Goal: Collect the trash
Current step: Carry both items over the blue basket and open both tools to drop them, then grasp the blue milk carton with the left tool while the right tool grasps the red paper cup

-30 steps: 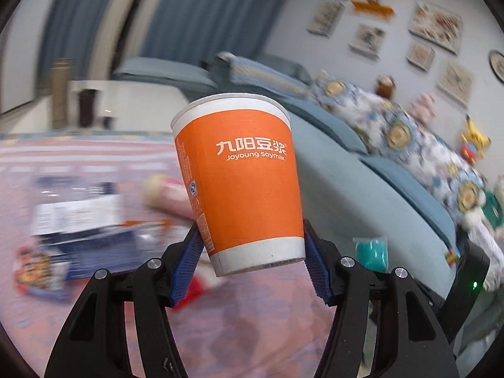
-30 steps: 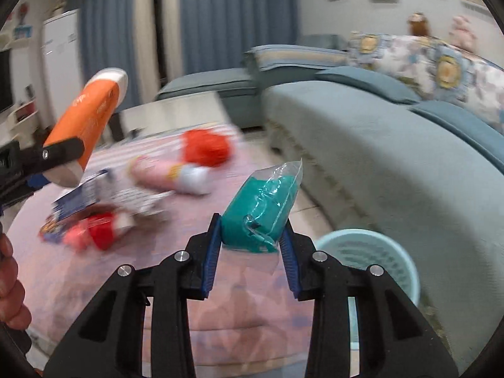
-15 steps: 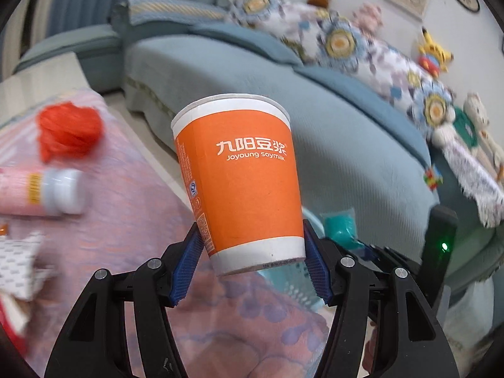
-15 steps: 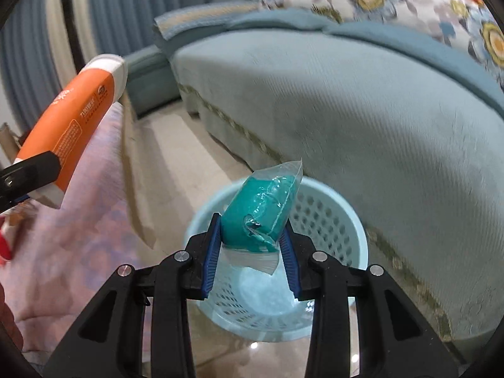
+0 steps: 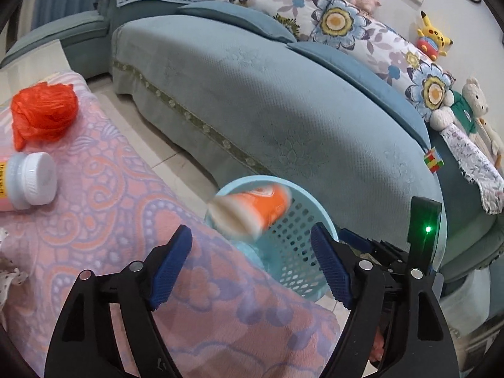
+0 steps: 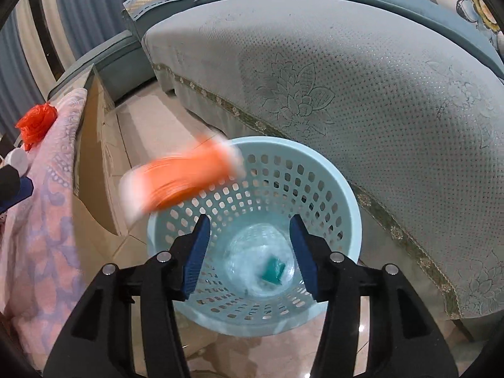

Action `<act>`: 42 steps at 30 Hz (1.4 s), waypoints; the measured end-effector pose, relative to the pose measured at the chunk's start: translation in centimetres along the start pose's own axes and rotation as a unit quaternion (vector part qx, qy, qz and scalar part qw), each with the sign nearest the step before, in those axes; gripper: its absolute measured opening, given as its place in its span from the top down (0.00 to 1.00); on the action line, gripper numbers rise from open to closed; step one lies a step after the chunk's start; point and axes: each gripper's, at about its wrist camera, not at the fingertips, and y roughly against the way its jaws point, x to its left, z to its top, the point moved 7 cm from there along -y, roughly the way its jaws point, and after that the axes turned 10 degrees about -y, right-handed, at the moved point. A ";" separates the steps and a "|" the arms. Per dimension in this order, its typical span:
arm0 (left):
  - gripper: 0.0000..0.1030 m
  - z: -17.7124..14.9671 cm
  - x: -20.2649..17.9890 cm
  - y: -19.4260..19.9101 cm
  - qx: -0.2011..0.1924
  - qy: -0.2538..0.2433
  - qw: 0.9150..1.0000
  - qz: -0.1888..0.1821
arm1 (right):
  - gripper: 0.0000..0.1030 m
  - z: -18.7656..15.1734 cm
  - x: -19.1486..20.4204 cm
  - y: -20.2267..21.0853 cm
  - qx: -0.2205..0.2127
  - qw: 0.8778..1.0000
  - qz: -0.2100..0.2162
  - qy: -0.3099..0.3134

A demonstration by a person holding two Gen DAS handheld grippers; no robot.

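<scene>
Above the pale blue basket (image 6: 346, 189) beside the sofa, the orange paper cup (image 6: 179, 182), light and easily crushed, best held around its wall, tumbles free as both the left claw (image 5: 252, 264) and right claw (image 6: 249, 252) are opening, nothing between them.

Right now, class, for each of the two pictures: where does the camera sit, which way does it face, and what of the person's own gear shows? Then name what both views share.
Left wrist: sits on the left gripper, facing down over the pink tablecloth toward the sofa; its opening jaws hold nothing.
Right wrist: sits on the right gripper, facing down into the blue basket; its opening jaws are empty, with a teal packet lying below.
Shared: basket, sofa, red bag, and the blurred orange cup falling at the rim.
</scene>
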 end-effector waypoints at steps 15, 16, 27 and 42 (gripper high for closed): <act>0.27 0.0 3.7 15.3 -0.138 0.050 0.987 0.067 | 0.52 0.3 13.1 11.7 -0.107 0.978 0.129 0.121; 0.26 -0.3 4.4 16.6 -0.147 0.057 0.984 0.078 | 0.52 0.1 14.3 12.4 -0.111 0.975 0.140 0.129; 0.22 -7.6 13.6 26.1 -0.133 0.085 0.964 0.215 | 0.52 -4.4 26.6 15.8 -0.106 0.942 0.225 0.223; 0.23 -11.5 19.3 22.9 -0.024 -0.013 0.966 0.256 | 0.52 -6.9 29.7 10.5 -0.039 0.941 0.237 0.239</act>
